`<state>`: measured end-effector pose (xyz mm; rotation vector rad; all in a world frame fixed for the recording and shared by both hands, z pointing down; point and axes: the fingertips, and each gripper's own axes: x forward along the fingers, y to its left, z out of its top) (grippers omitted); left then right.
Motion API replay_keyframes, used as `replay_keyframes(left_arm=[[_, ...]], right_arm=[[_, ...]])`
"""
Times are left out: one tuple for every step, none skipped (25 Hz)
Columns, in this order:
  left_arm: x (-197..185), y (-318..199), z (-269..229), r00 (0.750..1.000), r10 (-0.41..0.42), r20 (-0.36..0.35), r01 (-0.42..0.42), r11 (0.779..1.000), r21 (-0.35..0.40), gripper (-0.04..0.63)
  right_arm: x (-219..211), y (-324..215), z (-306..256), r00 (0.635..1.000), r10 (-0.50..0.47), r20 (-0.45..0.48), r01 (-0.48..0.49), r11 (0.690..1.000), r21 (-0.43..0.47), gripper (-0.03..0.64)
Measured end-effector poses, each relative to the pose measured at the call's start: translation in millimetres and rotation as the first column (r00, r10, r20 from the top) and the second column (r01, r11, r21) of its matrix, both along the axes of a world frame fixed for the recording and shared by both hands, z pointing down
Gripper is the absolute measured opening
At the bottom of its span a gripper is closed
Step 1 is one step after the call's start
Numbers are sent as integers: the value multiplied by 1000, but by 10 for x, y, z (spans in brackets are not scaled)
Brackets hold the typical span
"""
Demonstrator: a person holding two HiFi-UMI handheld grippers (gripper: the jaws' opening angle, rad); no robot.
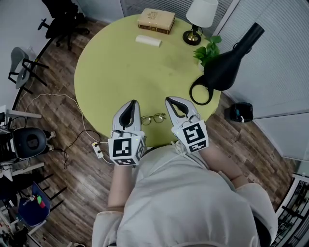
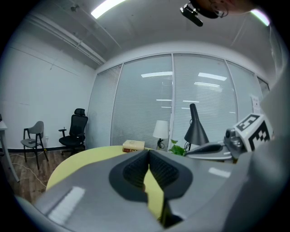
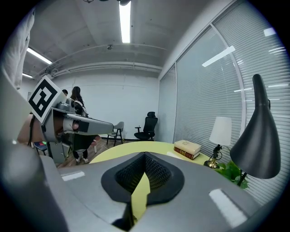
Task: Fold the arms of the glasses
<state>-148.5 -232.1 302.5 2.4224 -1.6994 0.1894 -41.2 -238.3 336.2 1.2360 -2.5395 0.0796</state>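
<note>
No legible writing in any view.
The book (image 1: pixel 156 20), far across the table (image 1: pixel 106 62) beyond both tools' tips, bore a faint cover mark too small to read. The cubes (image 1: pixel 125 149) at the rear of the left tool (image 1: pixel 131 103) and right tool (image 1: pixel 172 100) carried only black-and-white square patterns, not letters or numbers.

The head camera is looking steeply down onto the round yellow-green table (image 1: pixel 125 62). Cameras riding the left gripper (image 1: pixel 130 105) and right gripper (image 1: pixel 173 101) are sitting low at the near edge, facing across it; all three views are sharing the far tan hardcover book (image 1: pixel 156 20) and white-shaded lamp (image 1: pixel 200 14).
</note>
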Motion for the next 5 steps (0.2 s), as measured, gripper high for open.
replay_keyframes(left_arm=[[8,-9,2,1000,-1,0,1,1000,-1,6],[18,-19,4,1000,-2,0,2,1000,-2,8],[29,-29,7,1000,-3,-1,3,1000,-2,8],[40,-40,10,1000,-3,-1,3,1000,-3,8],[51,-50,13,1000,-3,-2,3,1000,-4,8]], right_arm=[[5,-7,0,1000,-1,1,1,1000,-1,-2],[11,-15,0,1000,-3,3,3,1000,-2,-2],[16,-23,-1,1000,-4,6,4,1000,-3,-3],[21,-32,-2,1000,-6,9,6,1000,-4,-3],[27,-41,-2,1000,-8,11,8,1000,-5,-3]])
